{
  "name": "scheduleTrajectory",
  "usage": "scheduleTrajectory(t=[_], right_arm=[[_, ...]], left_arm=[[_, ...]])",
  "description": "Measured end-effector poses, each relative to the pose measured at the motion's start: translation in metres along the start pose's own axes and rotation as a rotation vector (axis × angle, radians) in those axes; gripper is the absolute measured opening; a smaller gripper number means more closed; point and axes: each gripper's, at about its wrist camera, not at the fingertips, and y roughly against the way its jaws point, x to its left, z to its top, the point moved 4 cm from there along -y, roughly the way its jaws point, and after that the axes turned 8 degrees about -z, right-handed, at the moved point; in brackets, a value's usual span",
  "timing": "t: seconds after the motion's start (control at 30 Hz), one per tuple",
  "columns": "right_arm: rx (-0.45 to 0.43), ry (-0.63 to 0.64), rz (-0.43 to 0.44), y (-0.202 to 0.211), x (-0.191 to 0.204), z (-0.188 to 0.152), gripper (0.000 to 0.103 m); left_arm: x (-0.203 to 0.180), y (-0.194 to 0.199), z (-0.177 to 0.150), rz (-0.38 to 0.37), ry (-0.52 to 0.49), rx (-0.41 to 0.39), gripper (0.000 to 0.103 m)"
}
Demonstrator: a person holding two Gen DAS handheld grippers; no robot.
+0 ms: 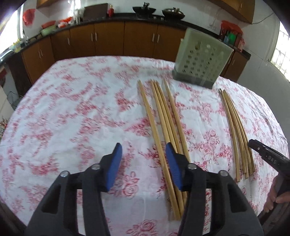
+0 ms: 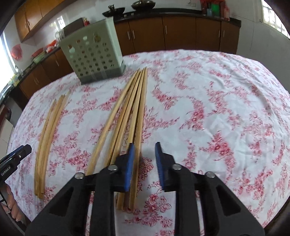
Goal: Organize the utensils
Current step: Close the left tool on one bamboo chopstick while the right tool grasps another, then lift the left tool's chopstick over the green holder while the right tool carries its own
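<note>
Wooden chopsticks [image 2: 126,116], long, thin and pale, lie just left of the right claw [image 2: 144,150], narrow and holding nothing.

A white tablecloth [image 1: 72,112] printed with red flowers is spread over the table. Behind it, brown cabinets [image 1: 108,38] are set under a dark countertop [image 1: 126,15], on which two dark bowls [image 1: 144,9] and red items are seen.

A home kitchen. Brown cabinets [image 1: 108,38] line the wall under a dark counter [image 1: 126,17]. Woks [image 1: 144,9] sit on top.
</note>
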Motion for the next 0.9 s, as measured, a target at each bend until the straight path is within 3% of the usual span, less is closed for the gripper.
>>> scheduleTrajectory(t=[0.13, 0.3, 0.6, 0.9], right_arm=[[-0.016, 0.014, -0.022, -0.003, -0.002, 0.0, 0.011], [-0.019, 0.004, -0.031, -0.004, -0.007, 0.003, 0.009], [-0.034, 0.024, -0.024, -0.002, -0.003, 0.001, 0.009], [-0.05, -0.023, -0.112, -0.019, -0.031, 0.027, 0.008]], left_arm=[[-0.003, -0.008, -0.001, -0.018, -0.002, 0.027, 0.036], [-0.005, -0.016, -0.003, -0.034, -0.008, 0.057, 0.027], [-0.003, -0.018, -0.001, 0.018, -0.036, 0.062, 0.009], [0.024, -0.035, 0.03, 0.064, -0.034, 0.045, 0.008]])
